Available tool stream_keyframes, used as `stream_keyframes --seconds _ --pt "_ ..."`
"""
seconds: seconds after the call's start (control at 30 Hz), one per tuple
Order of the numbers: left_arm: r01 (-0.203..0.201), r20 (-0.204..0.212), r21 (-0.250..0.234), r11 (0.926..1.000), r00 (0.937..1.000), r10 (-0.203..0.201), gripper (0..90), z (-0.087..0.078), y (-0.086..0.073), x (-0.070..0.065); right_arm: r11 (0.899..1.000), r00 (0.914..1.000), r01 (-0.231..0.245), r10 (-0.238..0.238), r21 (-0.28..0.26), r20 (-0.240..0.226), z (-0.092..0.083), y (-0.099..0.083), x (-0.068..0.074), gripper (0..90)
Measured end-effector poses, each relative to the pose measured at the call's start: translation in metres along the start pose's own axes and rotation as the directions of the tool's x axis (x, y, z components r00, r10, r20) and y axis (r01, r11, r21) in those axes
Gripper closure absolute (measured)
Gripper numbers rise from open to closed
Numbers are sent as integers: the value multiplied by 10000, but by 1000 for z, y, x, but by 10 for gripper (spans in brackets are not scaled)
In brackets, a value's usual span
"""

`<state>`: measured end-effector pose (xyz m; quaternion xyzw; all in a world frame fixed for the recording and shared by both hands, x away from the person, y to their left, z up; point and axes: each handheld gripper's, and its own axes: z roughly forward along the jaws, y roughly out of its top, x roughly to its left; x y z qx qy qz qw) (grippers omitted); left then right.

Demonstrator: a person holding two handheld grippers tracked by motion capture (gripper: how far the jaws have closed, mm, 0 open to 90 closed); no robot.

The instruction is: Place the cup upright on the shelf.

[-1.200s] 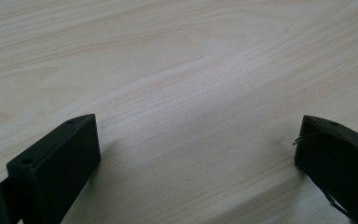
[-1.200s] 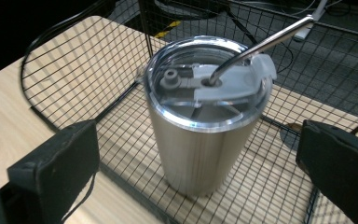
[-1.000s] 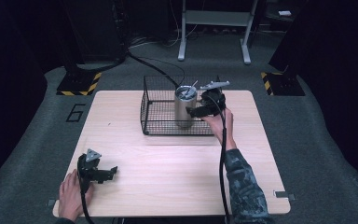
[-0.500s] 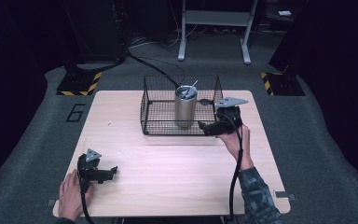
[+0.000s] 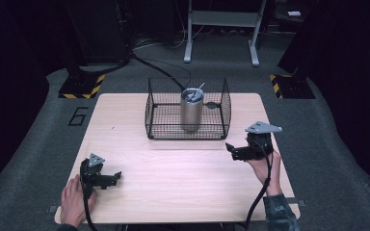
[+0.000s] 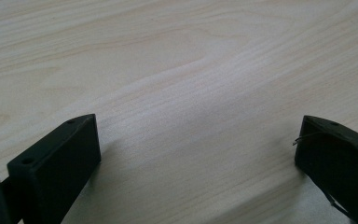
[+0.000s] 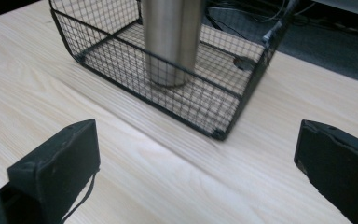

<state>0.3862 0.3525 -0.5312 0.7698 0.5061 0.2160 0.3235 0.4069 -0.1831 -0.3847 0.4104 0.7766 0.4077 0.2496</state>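
Note:
A steel tumbler with a straw stands upright inside a black wire basket at the back middle of the wooden table. In the right gripper view the tumbler and the basket lie ahead of the jaws. My right gripper is held open off the basket's front right corner, nothing between its jaws. My left gripper rests open on the table at the front left, and the left gripper view looks down on bare wood between its jaws.
A small dark round thing lies on the basket floor to the right of the tumbler. Beyond the table's far edge are a metal stand, cables and black and yellow striped bases on the grey floor.
My right gripper has drawn back from the tumbler, out of the basket, toward the front right, and now stands open. The tumbler stays in the basket. The left gripper has not moved.

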Motion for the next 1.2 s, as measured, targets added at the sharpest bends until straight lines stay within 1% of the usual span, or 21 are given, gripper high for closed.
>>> stream_keyframes --seconds 0.2,0.27,0.3,0.33,0.47,0.5,0.57,0.6,0.63,0.67,0.73,0.77,0.83,0.87,0.9,0.93,0.97,1.13,1.2 --pt "16 -8 4 10000 10000 -16 0 0 0 0 9989 9988 -441 437 188 233 -5 -35 -10 0" --pt "14 -8 3 10000 10000 -14 0 0 0 0 9974 9974 -650 641 301 316 -5 -49 -13 0" --pt "12 -9 5 10000 10000 -12 0 0 0 0 9960 9961 -827 815 342 343 -5 -56 -14 0" --pt "14 -7 5 10000 10000 -14 0 0 0 0 9958 9958 -818 799 419 458 -5 -63 -16 0" --pt "11 -6 8 10000 10000 -11 1 0 0 0 9895 9909 -1204 1149 797 699 1 -91 -21 0" --pt "13 -9 5 10000 10000 -13 0 0 0 0 9893 9909 -1183 1120 851 750 2 -96 -22 0" --pt "15 -9 7 10000 10000 -15 0 0 0 0 9837 9859 -1500 1412 995 901 5 -113 -25 0" --pt "20 -9 7 10000 10000 -20 0 0 0 0 9827 9858 -1505 1409 1076 913 7 -120 -26 0" --pt "20 -9 7 10000 10000 -20 0 0 0 0 9827 9858 -1505 1409 1076 913 7 -120 -26 0" --pt "18 -11 8 10000 10000 -18 0 0 0 0 9771 9824 -1675 1542 1315 1057 11 -133 -28 0" --pt "19 -12 8 10000 10000 -19 0 0 0 0 9730 9796 -1786 1620 1461 1188 13 -144 -30 0" --pt "17 -13 10 10000 10000 -17 0 0 0 0 9705 9789 -1820 1637 1580 1223 14 -149 -31 0" --pt "18 -12 9 10000 10000 -18 0 0 0 0 9671 9751 -1961 1748 1619 1367 15 -156 -32 0" --pt "32 -21 -19 10000 10000 -32 0 0 0 0 9690 9777 -1803 1578 1689 1382 17 -158 -33 0" --pt "19 -11 13 10000 10000 -19 0 0 0 0 9635 9749 -1879 1593 1909 1558 20 -162 -32 0" --pt "22 -21 -36 10000 10000 -22 0 0 0 0 9637 9748 -1897 1621 1878 1531 20 -163 -33 0" --pt "14 -9 14 10000 10000 -14 0 0 0 0 9628 9730 -1984 1709 1837 1550 20 -163 -33 0" --pt "19 17 -18 10000 10000 -18 0 0 0 0 9636 9740 -1944 1675 1835 1523 20 -163 -33 0" --pt "24 -28 -113 9999 10000 -24 0 1 0 0 9638 9741 -1937 1668 1832 1524 20 -163 -34 0"
